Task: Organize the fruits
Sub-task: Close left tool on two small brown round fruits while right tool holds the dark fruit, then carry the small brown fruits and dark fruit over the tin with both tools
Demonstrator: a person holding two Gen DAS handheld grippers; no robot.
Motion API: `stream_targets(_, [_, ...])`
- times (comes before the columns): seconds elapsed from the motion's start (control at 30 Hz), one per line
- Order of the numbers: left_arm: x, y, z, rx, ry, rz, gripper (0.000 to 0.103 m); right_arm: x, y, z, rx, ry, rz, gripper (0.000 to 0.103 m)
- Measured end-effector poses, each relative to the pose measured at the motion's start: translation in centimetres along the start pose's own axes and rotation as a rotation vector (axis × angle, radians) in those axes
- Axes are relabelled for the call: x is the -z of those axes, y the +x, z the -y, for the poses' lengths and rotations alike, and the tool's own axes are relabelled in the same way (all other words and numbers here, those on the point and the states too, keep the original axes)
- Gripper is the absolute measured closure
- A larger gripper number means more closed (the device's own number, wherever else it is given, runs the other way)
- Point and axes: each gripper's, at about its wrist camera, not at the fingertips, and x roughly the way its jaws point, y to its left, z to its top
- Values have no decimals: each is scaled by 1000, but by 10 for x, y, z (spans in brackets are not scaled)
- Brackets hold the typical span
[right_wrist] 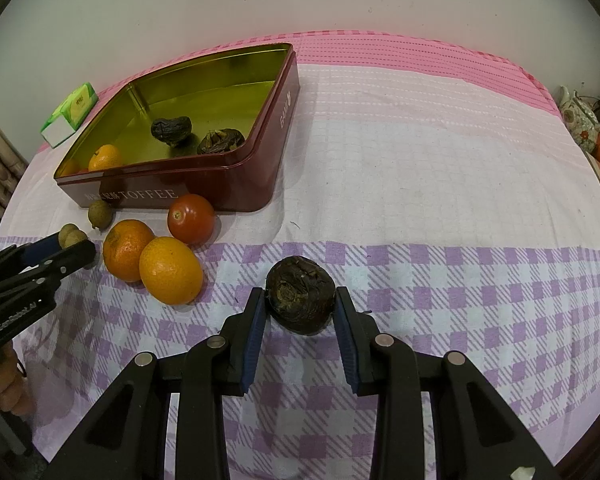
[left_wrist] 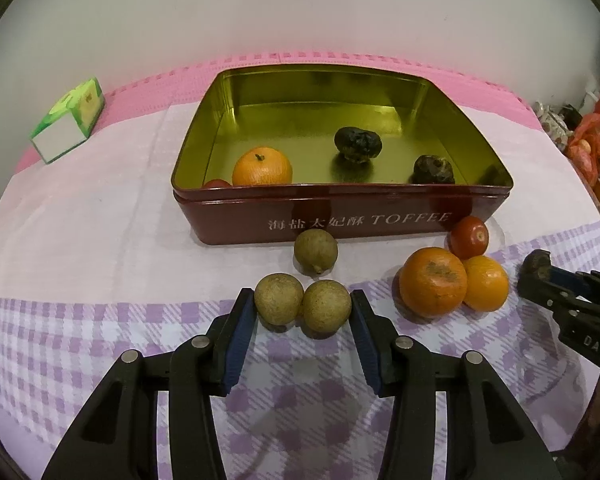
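Nearest, the left tongs (left_wrist: 303, 307) clasp two touching longans (left_wrist: 302, 306) at once; one could squirt free when lifted. The right tongs (right_wrist: 300, 307) flank a dark shrivelled fruit (right_wrist: 300, 299), seemingly touching it, grip uncertain. Farther off, the toffee tin (left_wrist: 340, 220) holds an orange (left_wrist: 262, 167).

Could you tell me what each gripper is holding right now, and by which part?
The left gripper pinches two round tan-brown fruits by the pair's outer sides. The right gripper clamps a wrinkled dark brown fruit by its left and right sides.
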Motion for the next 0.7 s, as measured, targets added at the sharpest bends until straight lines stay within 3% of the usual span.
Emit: stream_targets(0.7, [-11,-20,-2,-10,20,58,55,-11,-10,2,5,0,21,72])
